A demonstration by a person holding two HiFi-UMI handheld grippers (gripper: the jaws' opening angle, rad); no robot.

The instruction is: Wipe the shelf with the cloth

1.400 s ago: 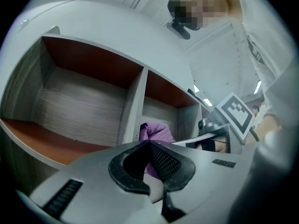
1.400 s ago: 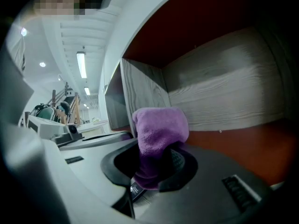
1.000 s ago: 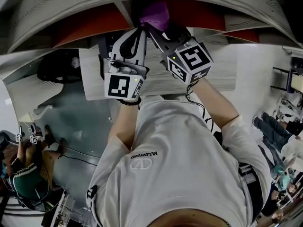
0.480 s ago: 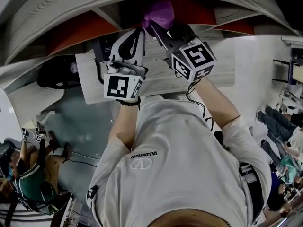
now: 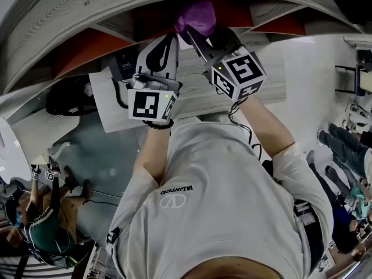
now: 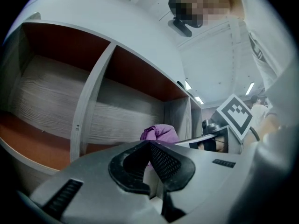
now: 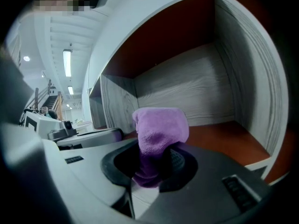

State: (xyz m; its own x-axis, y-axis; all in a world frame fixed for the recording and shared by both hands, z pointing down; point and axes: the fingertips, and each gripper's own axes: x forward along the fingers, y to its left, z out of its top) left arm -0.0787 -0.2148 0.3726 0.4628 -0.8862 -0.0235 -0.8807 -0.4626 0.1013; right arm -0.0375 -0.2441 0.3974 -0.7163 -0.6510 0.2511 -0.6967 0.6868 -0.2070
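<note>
Head view: a person in a white T-shirt [image 5: 215,202] holds both grippers up at the grey wood-grain shelf [image 5: 70,7]. The left gripper [image 5: 167,40] sits just beside the right gripper [image 5: 196,35], and the purple cloth [image 5: 196,16] bunches above the right one, at the mouth of a red-brown compartment.

Left gripper view: the left gripper's [image 6: 149,146] fingers [image 6: 166,160] are pressed together with nothing between them. The cloth [image 6: 160,132] shows just past their tips, with the right gripper [image 6: 219,134] and its marker cube to the right of it. An upright divider [image 6: 91,101] splits the shelf [image 6: 51,97] into compartments.

Right gripper view: the right gripper's [image 7: 154,164] fingers [image 7: 179,160] pinch the cloth [image 7: 161,127], which stands up in a folded wad above them. It is in front of a compartment with a red-brown floor [image 7: 219,136]. Whether it touches the shelf [image 7: 187,87] cannot be told.
</note>
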